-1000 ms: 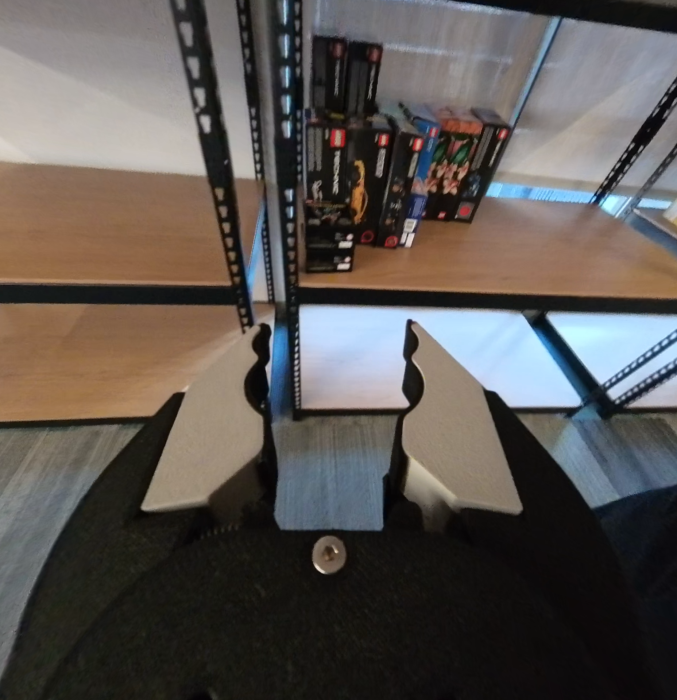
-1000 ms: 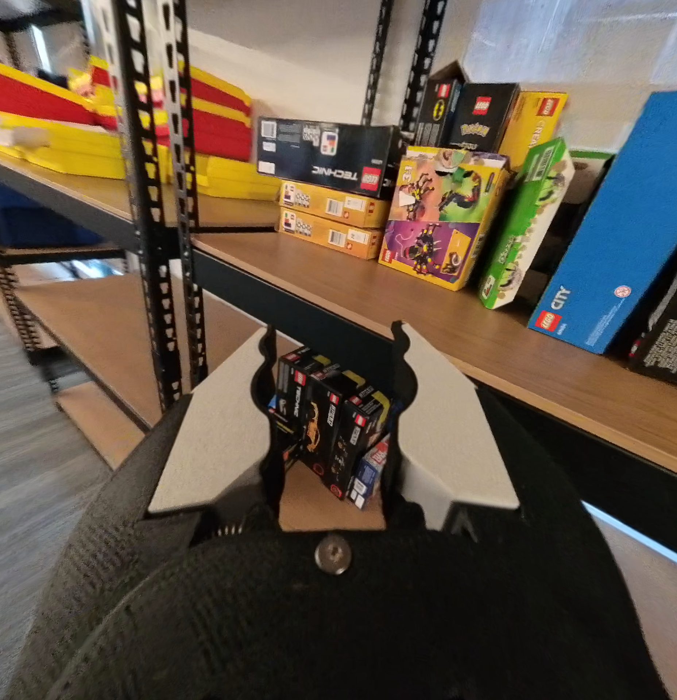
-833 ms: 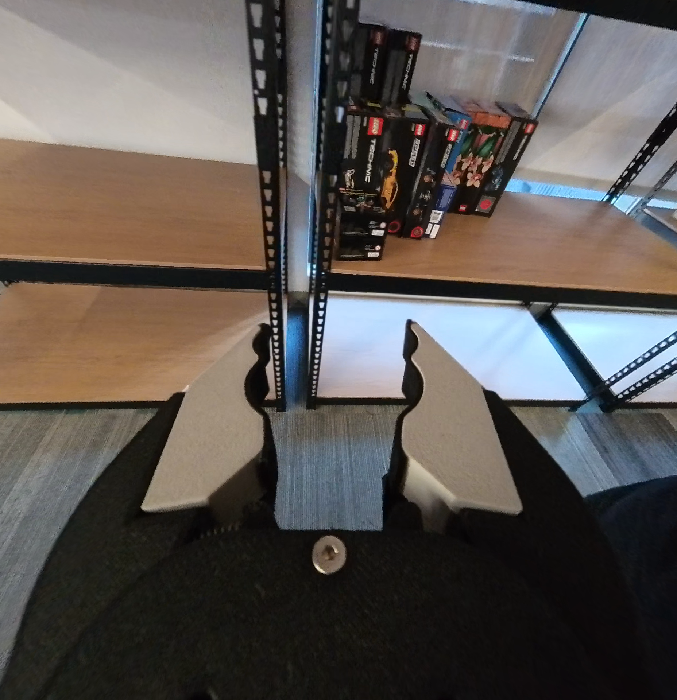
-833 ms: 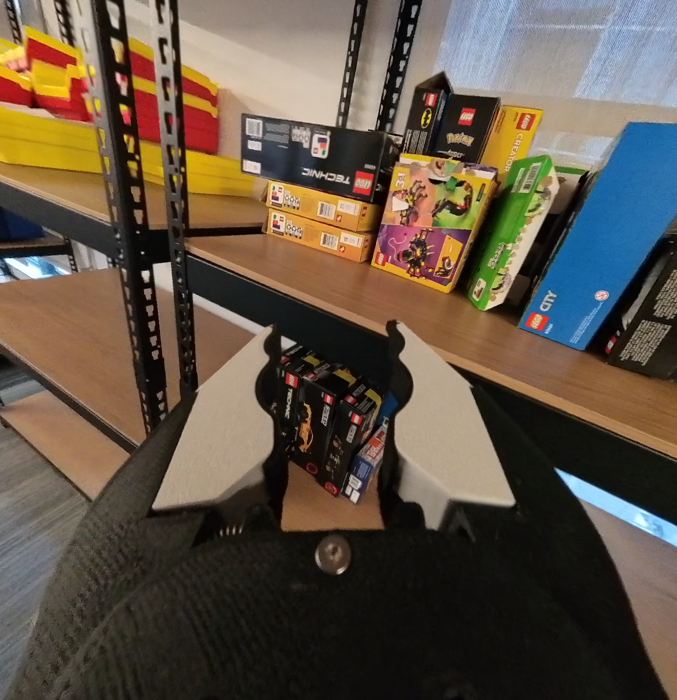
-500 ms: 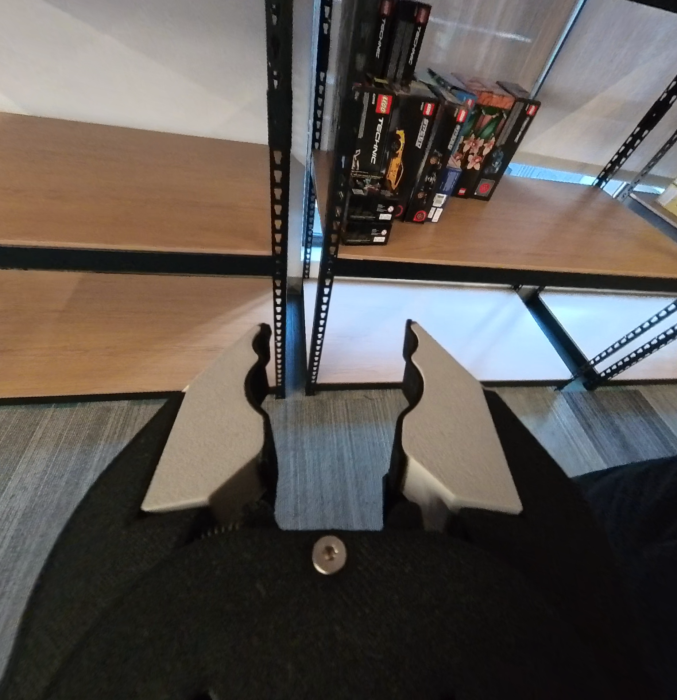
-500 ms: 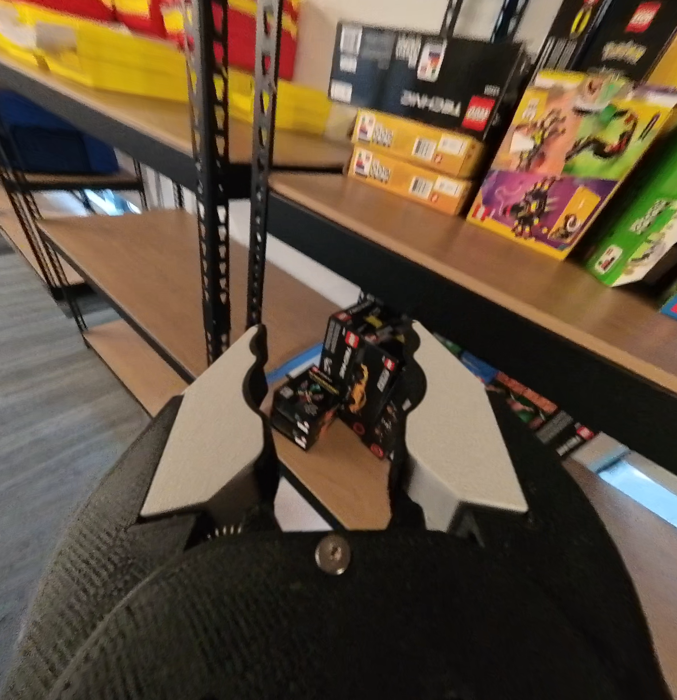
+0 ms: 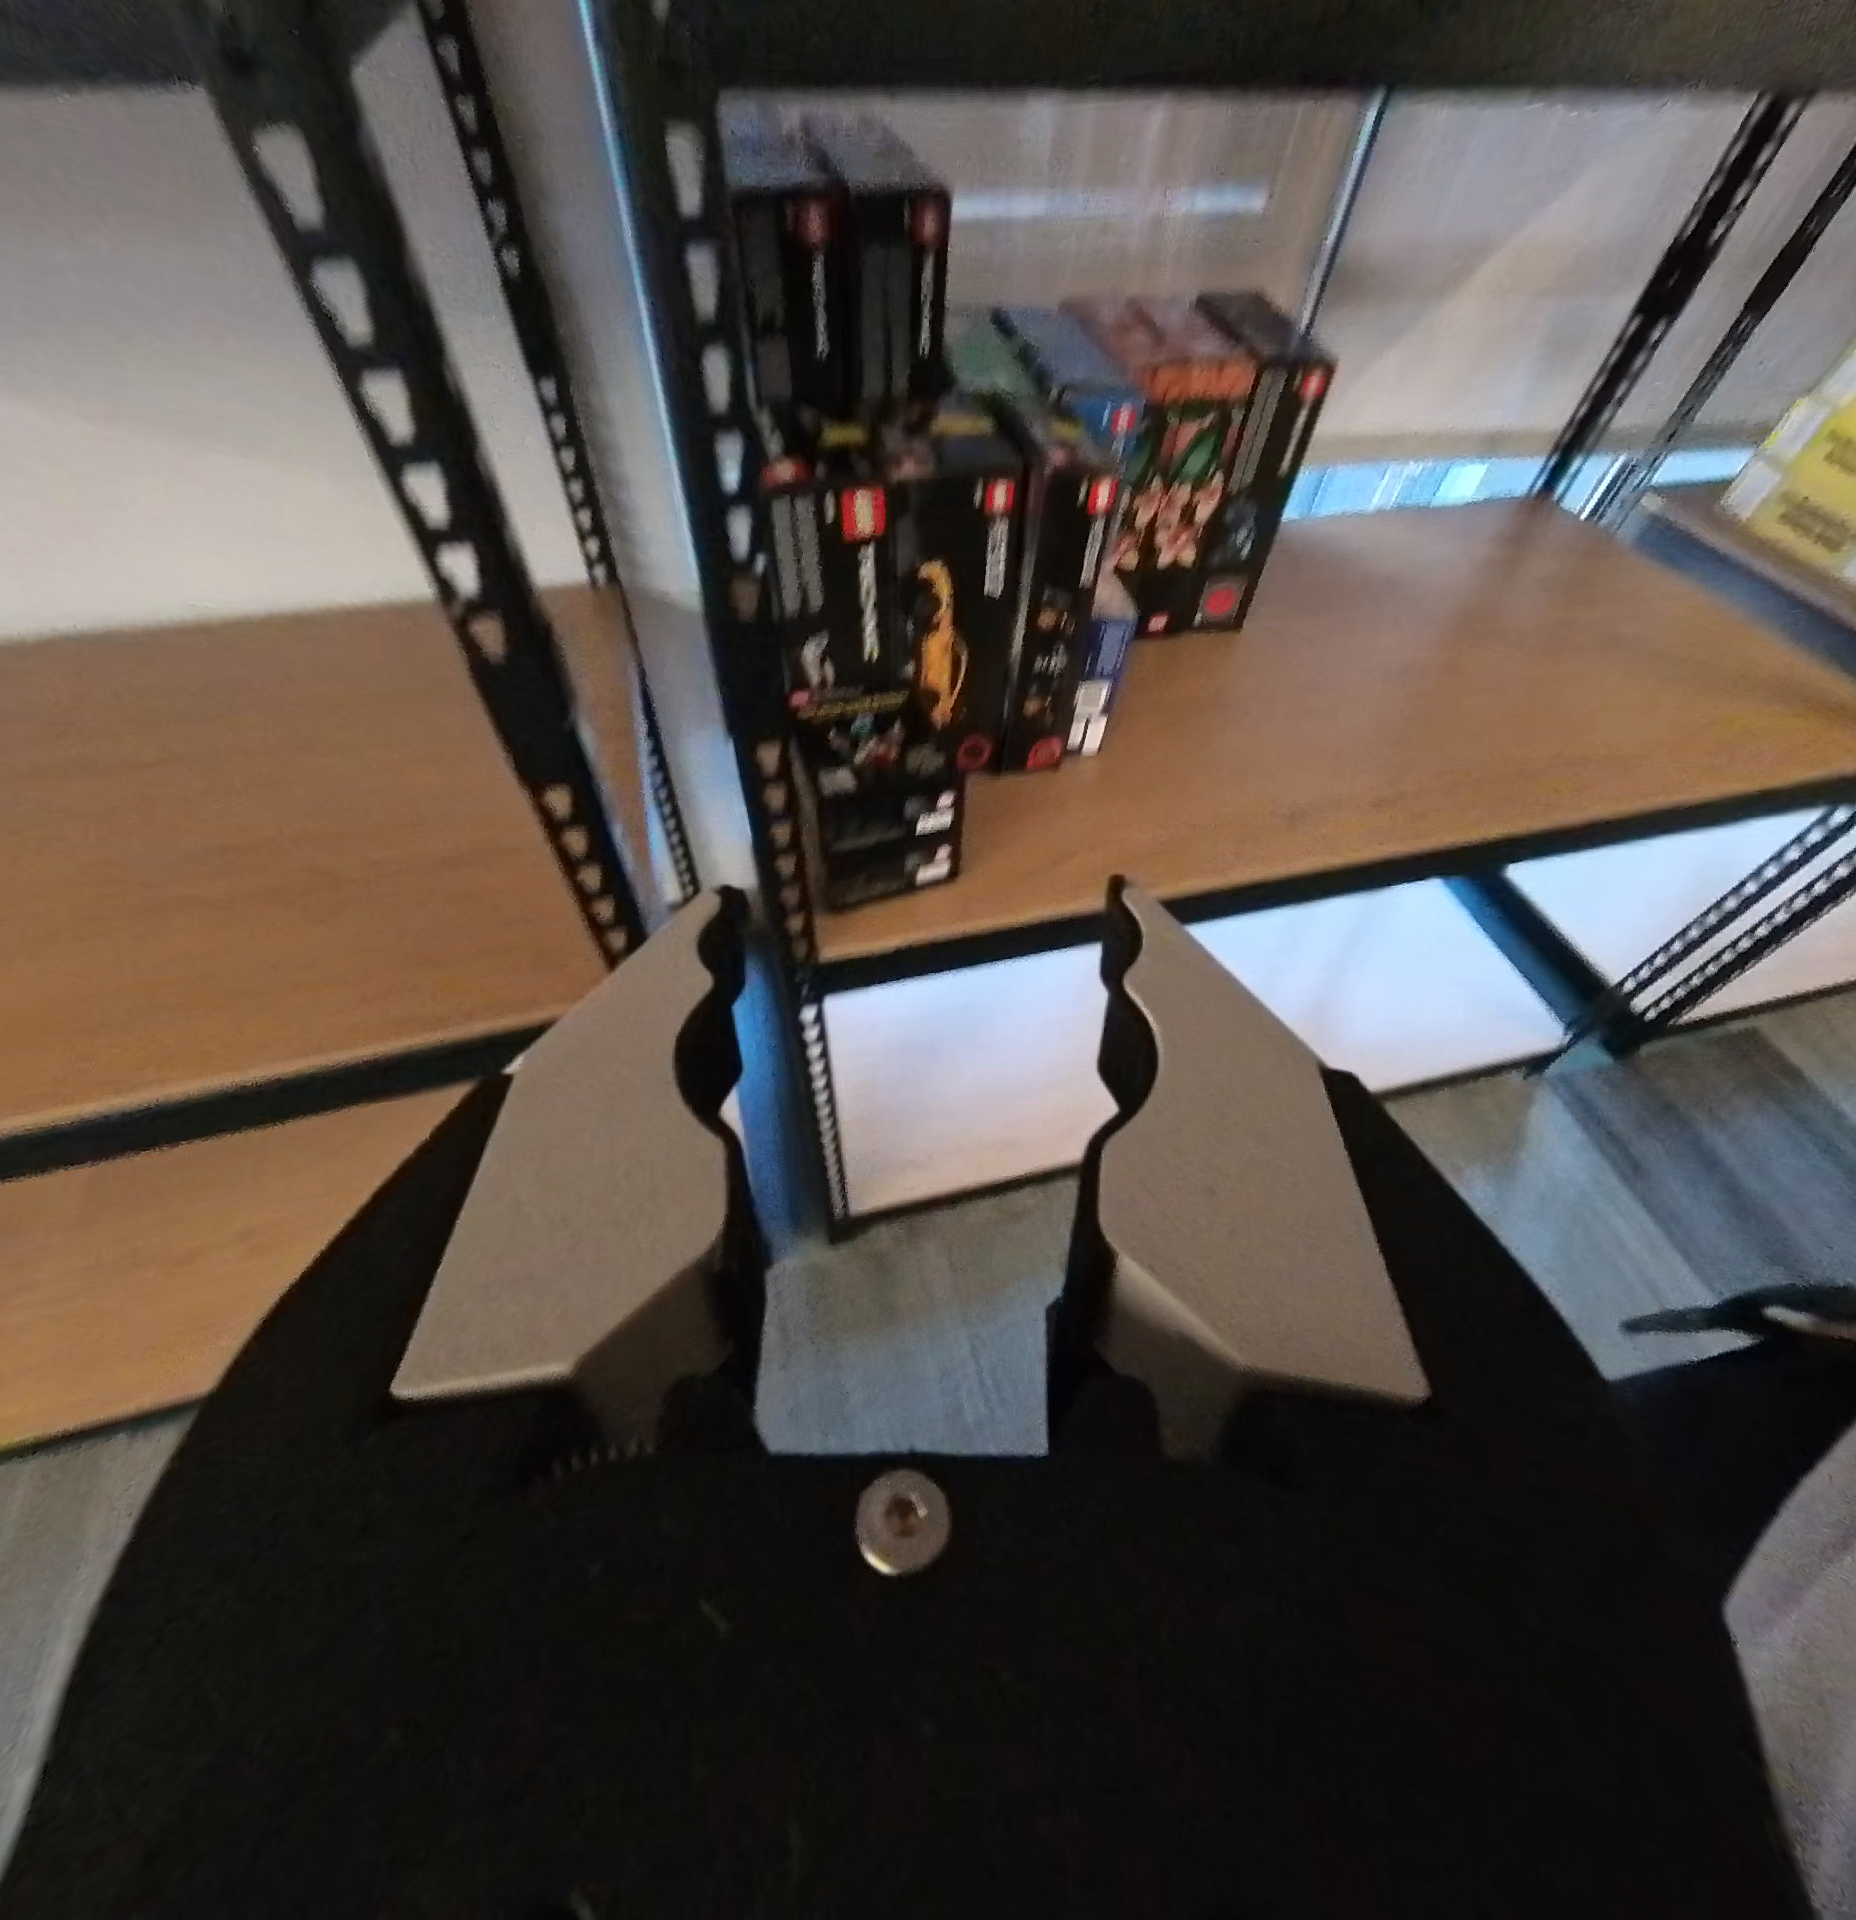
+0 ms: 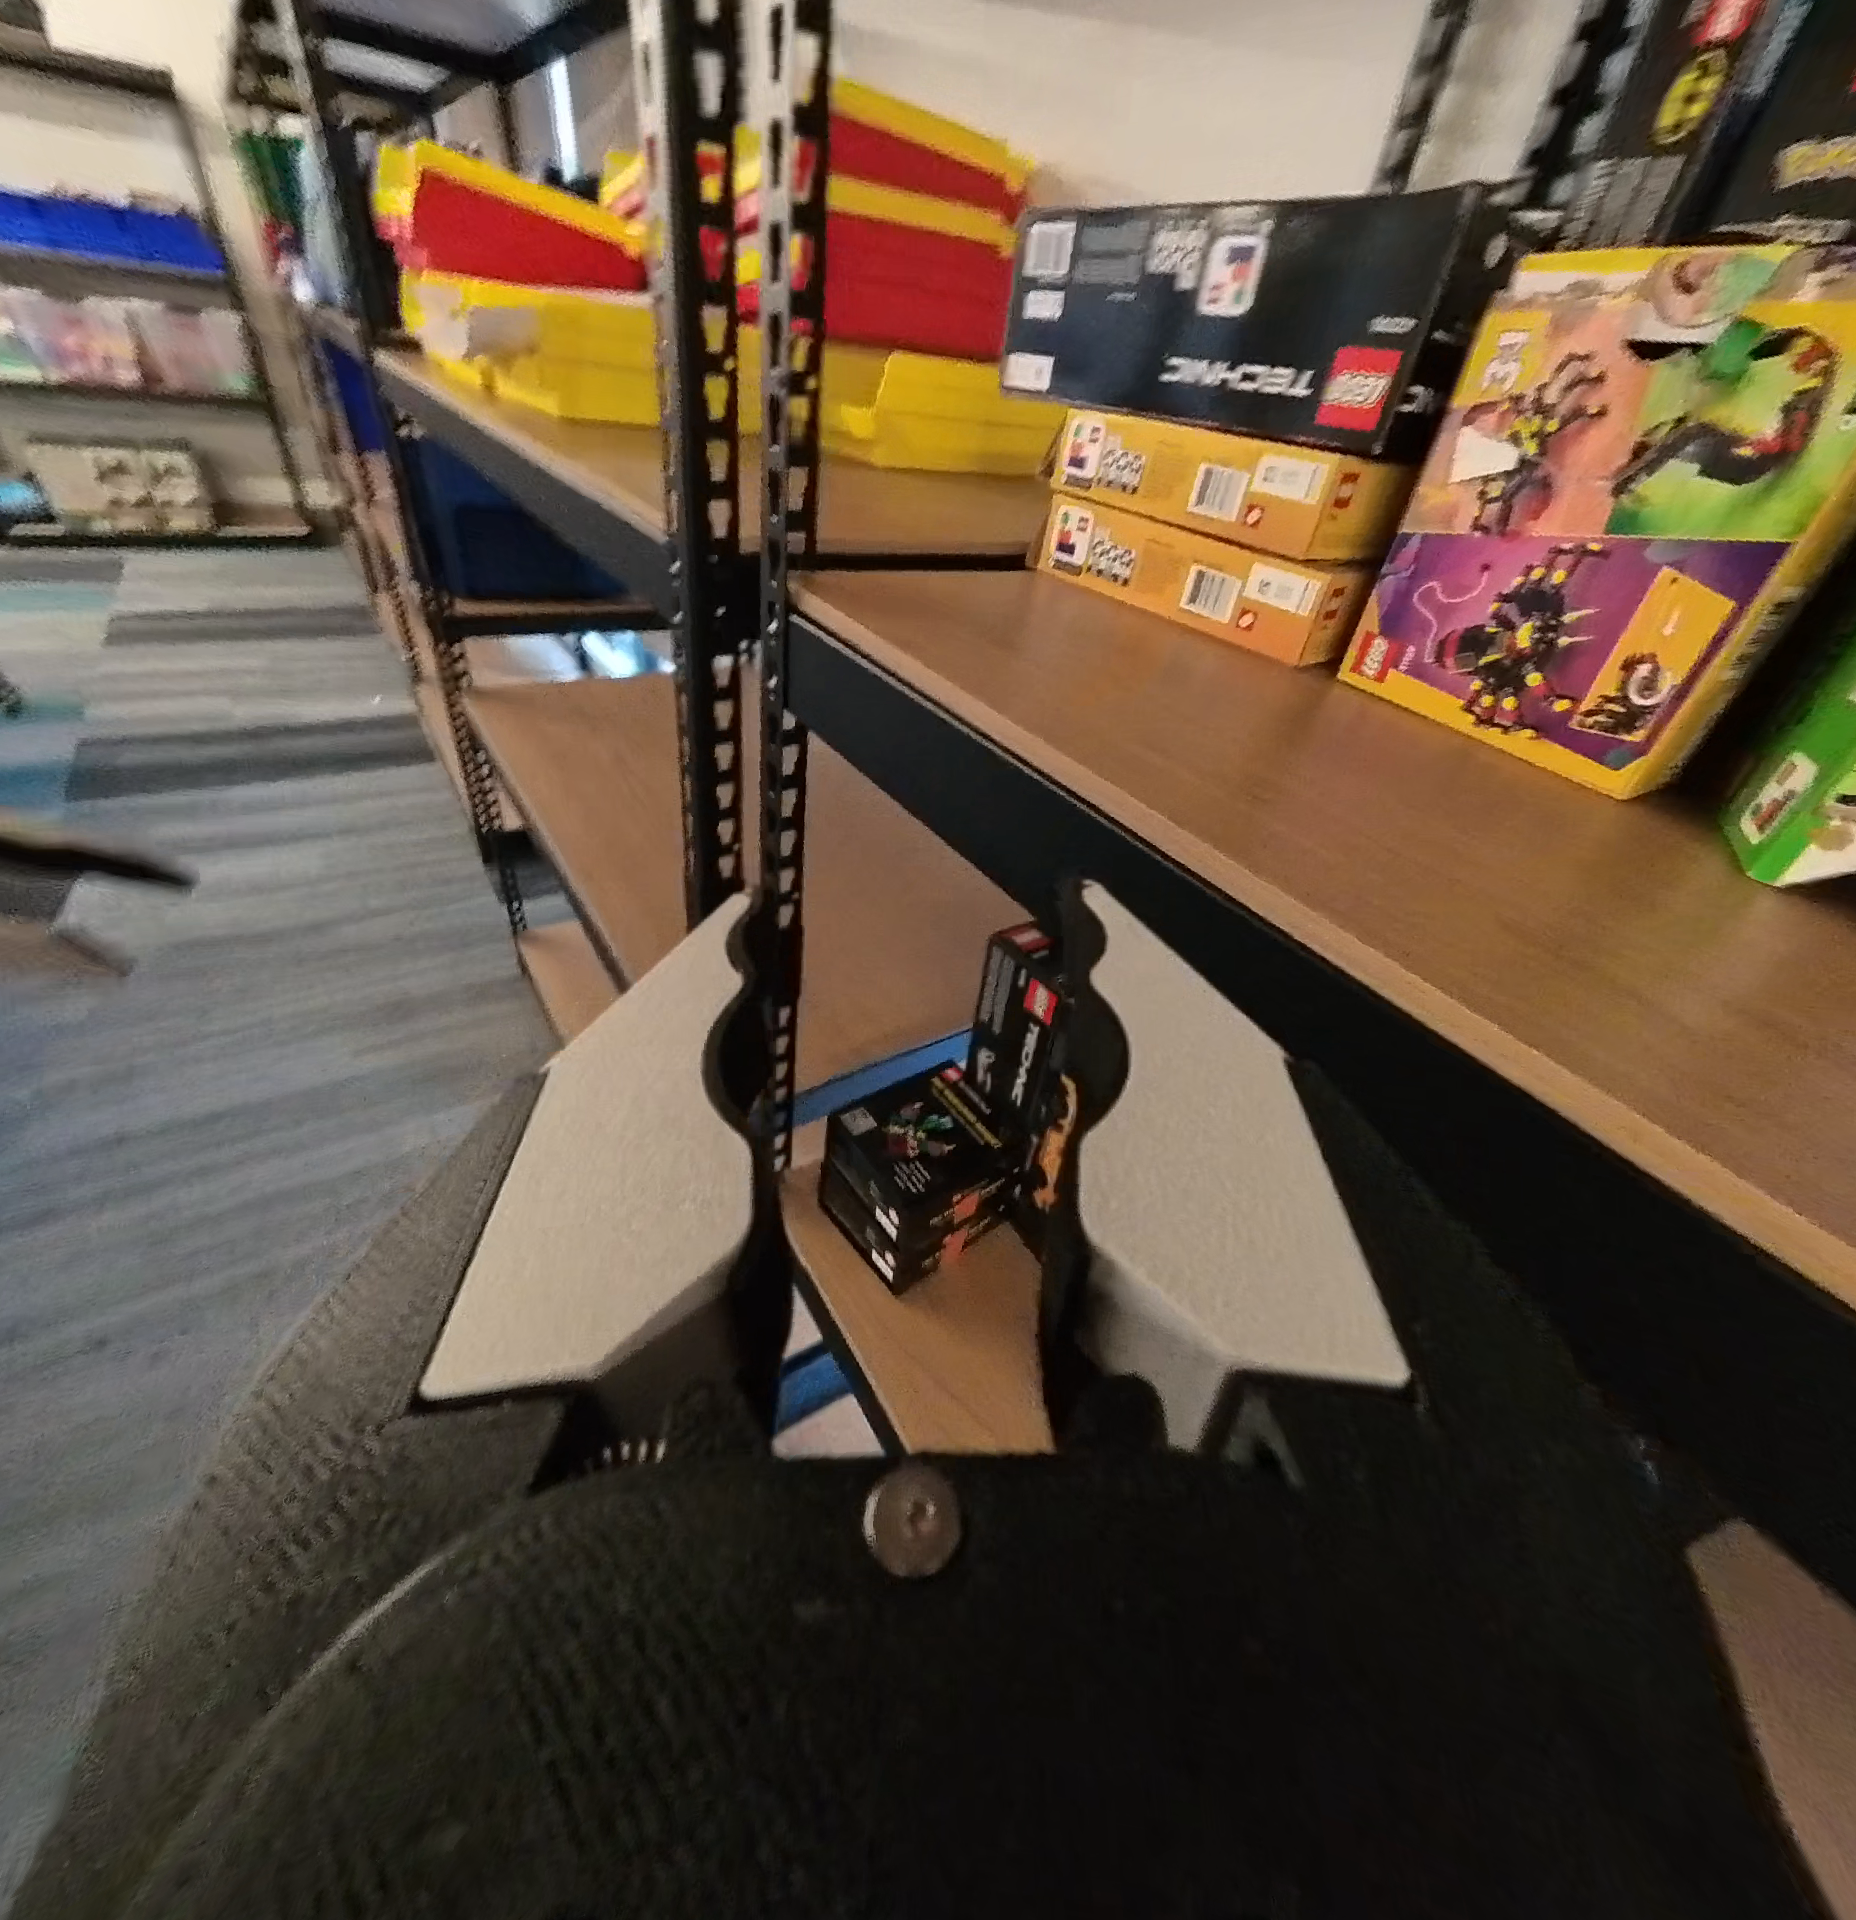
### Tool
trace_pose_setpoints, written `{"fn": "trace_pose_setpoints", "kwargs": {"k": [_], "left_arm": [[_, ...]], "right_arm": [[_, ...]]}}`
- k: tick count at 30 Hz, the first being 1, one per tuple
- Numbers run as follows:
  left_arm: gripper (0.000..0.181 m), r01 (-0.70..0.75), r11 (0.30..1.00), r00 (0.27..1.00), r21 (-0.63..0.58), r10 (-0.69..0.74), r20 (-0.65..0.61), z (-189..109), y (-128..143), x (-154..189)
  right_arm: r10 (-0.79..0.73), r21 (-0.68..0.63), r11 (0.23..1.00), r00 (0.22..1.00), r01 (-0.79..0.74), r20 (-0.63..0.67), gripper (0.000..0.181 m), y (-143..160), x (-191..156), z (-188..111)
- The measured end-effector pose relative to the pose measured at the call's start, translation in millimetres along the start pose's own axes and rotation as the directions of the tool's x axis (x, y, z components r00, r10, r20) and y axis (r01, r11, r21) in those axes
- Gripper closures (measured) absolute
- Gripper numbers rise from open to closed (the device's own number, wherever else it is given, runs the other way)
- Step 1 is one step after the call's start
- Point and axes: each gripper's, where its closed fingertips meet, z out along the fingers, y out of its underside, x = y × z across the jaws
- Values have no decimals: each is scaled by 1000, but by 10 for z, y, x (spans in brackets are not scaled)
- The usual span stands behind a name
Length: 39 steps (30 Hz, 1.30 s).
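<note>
My left gripper (image 7: 919,914) is open and empty, held in front of a low wooden shelf (image 7: 1423,707) of a black metal rack. A row of upright black toy boxes (image 7: 1007,582) stands on that shelf, with two small black boxes (image 7: 888,842) stacked flat at its front left. My right gripper (image 8: 908,914) is open and empty, held beside the same rack. Between its fingers I see the small stacked black boxes (image 8: 919,1174) and an upright black box (image 8: 1017,1029) on the lower shelf. Neither gripper touches anything.
Black perforated rack posts (image 7: 737,582) (image 8: 737,520) stand close ahead. The upper shelf (image 8: 1319,790) holds yellow, black, green and purple boxes (image 8: 1589,582) and red and yellow bins (image 8: 550,270). Grey striped carpet (image 8: 176,1039) lies to the left. More racks stand far left. One gripper's finger ends stand about 40 centimeters off the other's.
The left gripper has moved closer to the low shelf, so the boxes look larger. The right gripper has swung left and lowered, bringing the rack posts between its fingers. Both stayed open.
</note>
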Motion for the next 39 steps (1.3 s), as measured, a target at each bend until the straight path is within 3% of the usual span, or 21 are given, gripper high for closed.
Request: {"fn": "trace_pose_setpoints", "kwargs": {"k": [3, 8, 12, 16, 22, 26, 29, 32, 36, 39], "left_arm": [[115, -8, 997, 1000, 77, 9, -6, 316, -460, 113], [116, 28, 994, 999, 107, -26, -20, 647, -818, 285], [116, -43, 995, 999, 90, 42, 9, 750, -851, 346], [114, -15, 997, 1000, 77, 12, 27, 751, -853, 299], [115, 7, 996, 996, 92, -16, 91, 636, -838, 143], [115, -13, 998, 990, 68, 3, 140, 512, -791, 45], [115, -4, 999, 985, 51, -5, 171, 413, -758, -66], [115, -3, 999, 979, 49, -7, 203, 317, -772, -178], [115, 9, 997, 970, 75, -26, 240, 225, -827, -283], [115, 6, 998, 968, 66, -22, 249, 223, -819, -310]], "right_arm": [[-103, -17, 994, 989, 105, 103, 127, 10, 40, 37], [-135, 33, 991, 973, 131, 188, 126, -263, 156, 101], [-154, -3, 988, 974, 157, 166, 125, -335, 433, 19], [-35, 13, 999, 995, 34, 97, 125, -372, 790, -107], [-49, -9, 999, 999, 49, 22, 125, -411, 1175, -117], [-150, -66, 987, 982, 143, -111, 124, -567, 1537, -132], [-175, -59, 985, 930, 165, -324, 119, -818, 2185, -316], [-108, -51, 994, 894, 95, -435, 111, -992, 2702, -484], [-73, -7, 997, 829, 83, -554, 112, -1122, 3028, -770], [-64, -11, 997, 774, 73, -630, 112, -1034, 3187, -1038]]}}
